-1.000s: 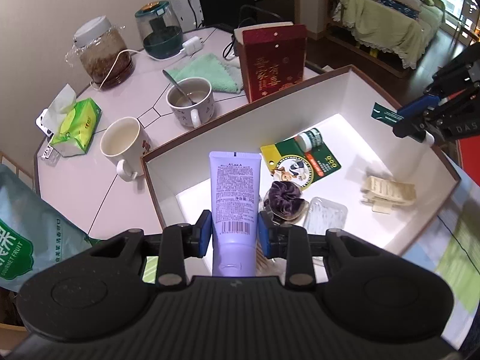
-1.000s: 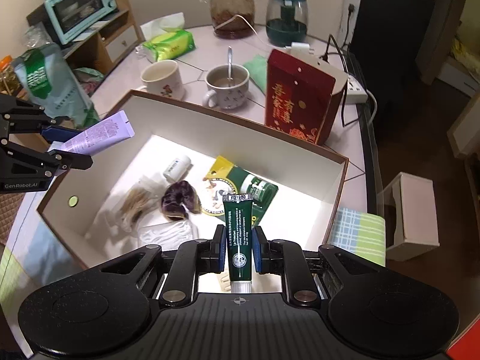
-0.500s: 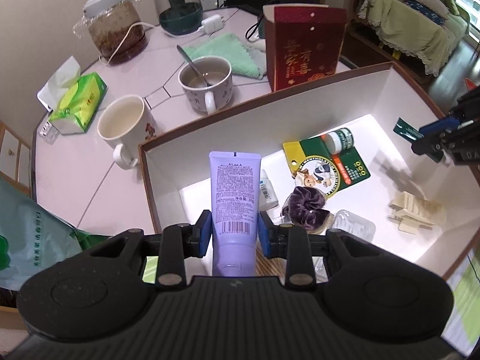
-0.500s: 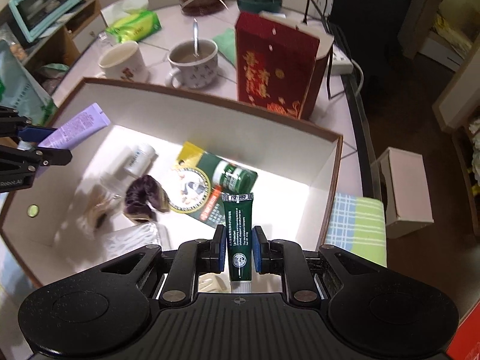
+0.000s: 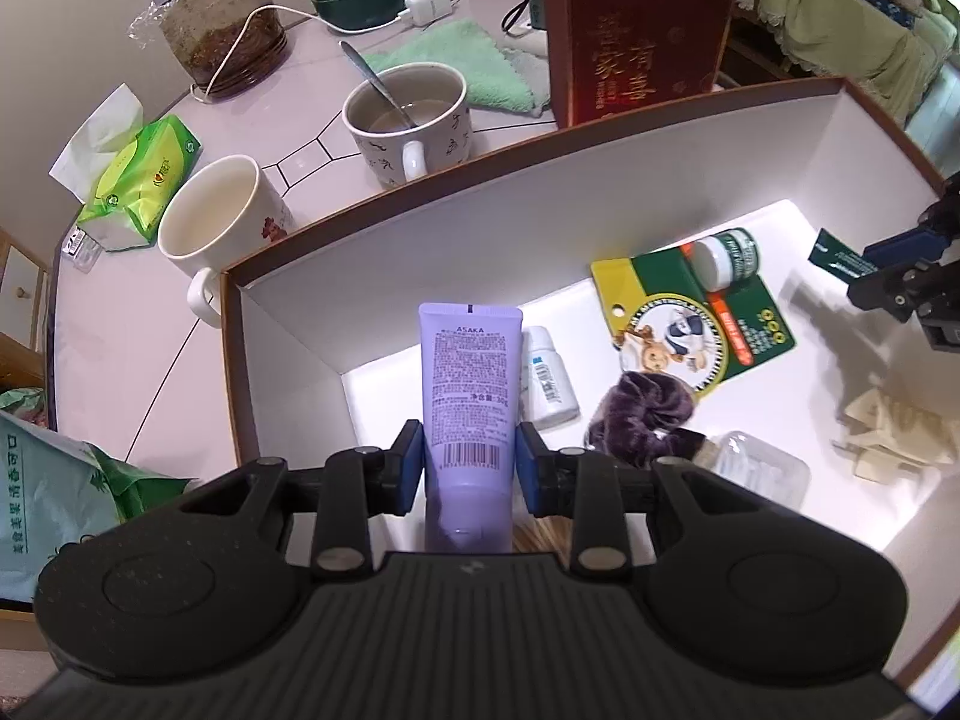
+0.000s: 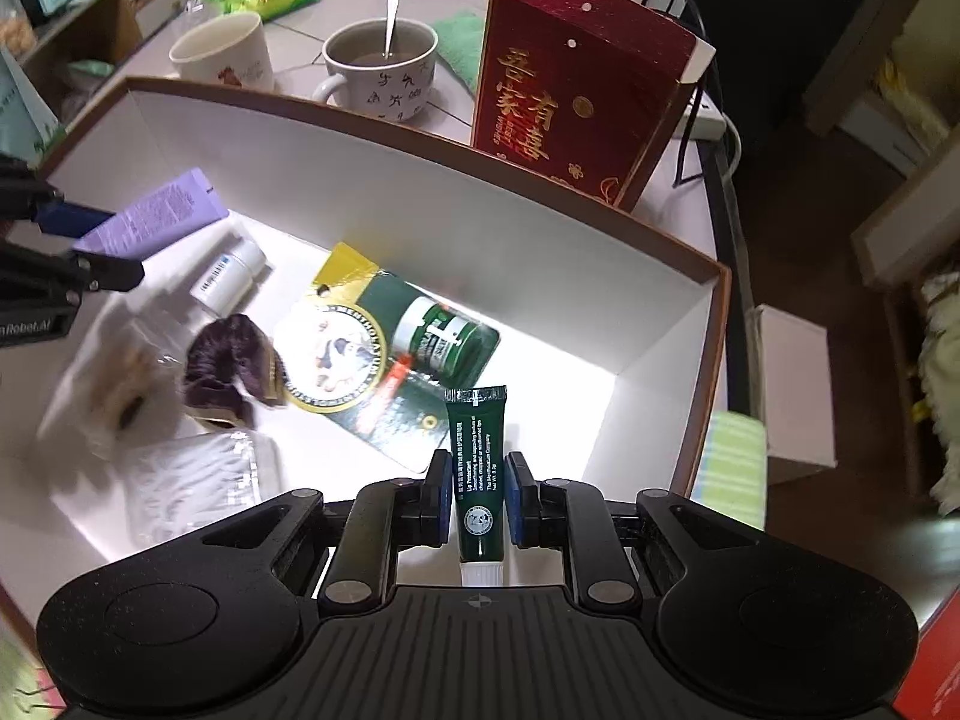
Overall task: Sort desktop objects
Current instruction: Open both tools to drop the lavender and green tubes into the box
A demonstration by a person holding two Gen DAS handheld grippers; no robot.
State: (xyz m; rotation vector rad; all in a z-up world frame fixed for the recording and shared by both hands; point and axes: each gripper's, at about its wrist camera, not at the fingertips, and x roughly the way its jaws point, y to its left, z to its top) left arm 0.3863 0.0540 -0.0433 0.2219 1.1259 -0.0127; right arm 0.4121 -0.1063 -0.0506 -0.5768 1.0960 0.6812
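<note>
I had the purple tube clamped in my left gripper, jaws closed on its lower body near the barcode, crimped end pointing forward. It hung over the near left corner of the box, above the floor and not touching it. My right gripper held the green tube the same way, jaws shut on its middle, cap toward me, over the box's right end near the side wall.

Under the purple tube lay a small white bottle, just beside it in my view, and next to that a dark scrunchie. A carded green jar sat further in, with a clear packet and a cream clip toward the far side.

I judged both tubes were at the point of release. To do it well I would lower each until it sat close to the floor, aim the purple one at the bare strip along the left wall so it did not land across the bottle, and aim the green one at the bare patch past the card. Then open one pair of jaws at a time and lift straight up, so neither tube dragged.

Outside the box, on the desk, stood two mugs, a red carton, a tissue pack and a jar.
</note>
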